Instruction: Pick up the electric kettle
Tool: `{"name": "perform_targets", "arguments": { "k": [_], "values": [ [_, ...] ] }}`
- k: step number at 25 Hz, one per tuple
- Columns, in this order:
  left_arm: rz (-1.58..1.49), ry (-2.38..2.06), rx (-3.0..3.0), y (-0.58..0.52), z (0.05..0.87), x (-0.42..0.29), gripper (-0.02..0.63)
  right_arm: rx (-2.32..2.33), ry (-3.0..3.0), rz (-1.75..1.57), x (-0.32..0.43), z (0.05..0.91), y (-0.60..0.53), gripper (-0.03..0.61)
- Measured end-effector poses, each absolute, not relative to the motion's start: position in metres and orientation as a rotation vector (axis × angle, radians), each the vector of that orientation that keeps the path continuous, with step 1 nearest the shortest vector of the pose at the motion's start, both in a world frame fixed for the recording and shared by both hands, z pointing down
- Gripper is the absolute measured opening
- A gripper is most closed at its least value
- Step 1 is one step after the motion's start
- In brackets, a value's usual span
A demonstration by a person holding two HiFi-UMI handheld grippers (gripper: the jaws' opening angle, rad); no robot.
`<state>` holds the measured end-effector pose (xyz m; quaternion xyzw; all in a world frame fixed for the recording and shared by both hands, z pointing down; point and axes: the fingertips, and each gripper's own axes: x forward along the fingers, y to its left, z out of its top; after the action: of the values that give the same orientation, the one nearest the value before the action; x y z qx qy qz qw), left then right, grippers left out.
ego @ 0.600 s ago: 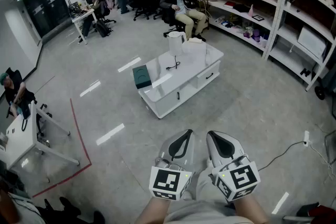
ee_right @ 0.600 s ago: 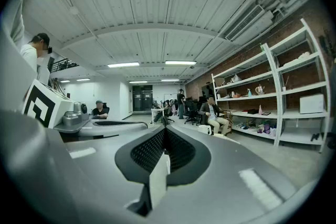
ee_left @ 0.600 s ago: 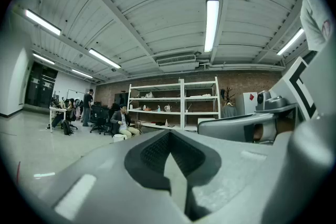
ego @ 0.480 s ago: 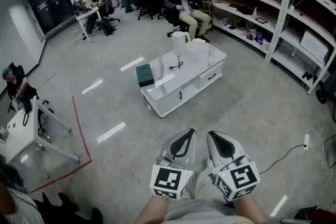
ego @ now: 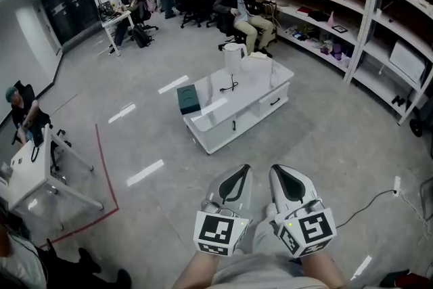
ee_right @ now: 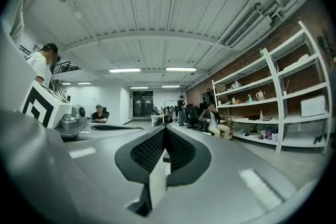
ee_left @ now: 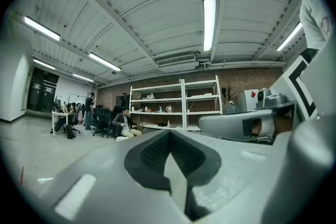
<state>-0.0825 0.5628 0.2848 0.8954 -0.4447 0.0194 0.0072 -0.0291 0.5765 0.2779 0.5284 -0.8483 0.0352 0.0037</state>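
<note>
Far table (ego: 215, 109) end: electric kettle (ego: 233, 56)
Left gripper (ego: 237, 176): closed, empty, well short of kettle
Right gripper (ego: 283, 176): closed, empty, beside left

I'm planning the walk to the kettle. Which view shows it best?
The head view: the kettle stands in plain sight at the far end of the white table. Both gripper views look over their own shut jaws at shelves and ceiling; neither shows the kettle.
</note>
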Motion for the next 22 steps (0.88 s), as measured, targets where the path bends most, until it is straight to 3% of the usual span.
{"name": "perform_targets", "arguments": {
  "k": [22],
  "values": [
    [0.112, -1.457, 2.793, 0.393, 0.280, -0.026, 0.000, 1.533, -2.692, 0.186, 0.023, 0.284, 0.405, 0.020]
  ]
}}
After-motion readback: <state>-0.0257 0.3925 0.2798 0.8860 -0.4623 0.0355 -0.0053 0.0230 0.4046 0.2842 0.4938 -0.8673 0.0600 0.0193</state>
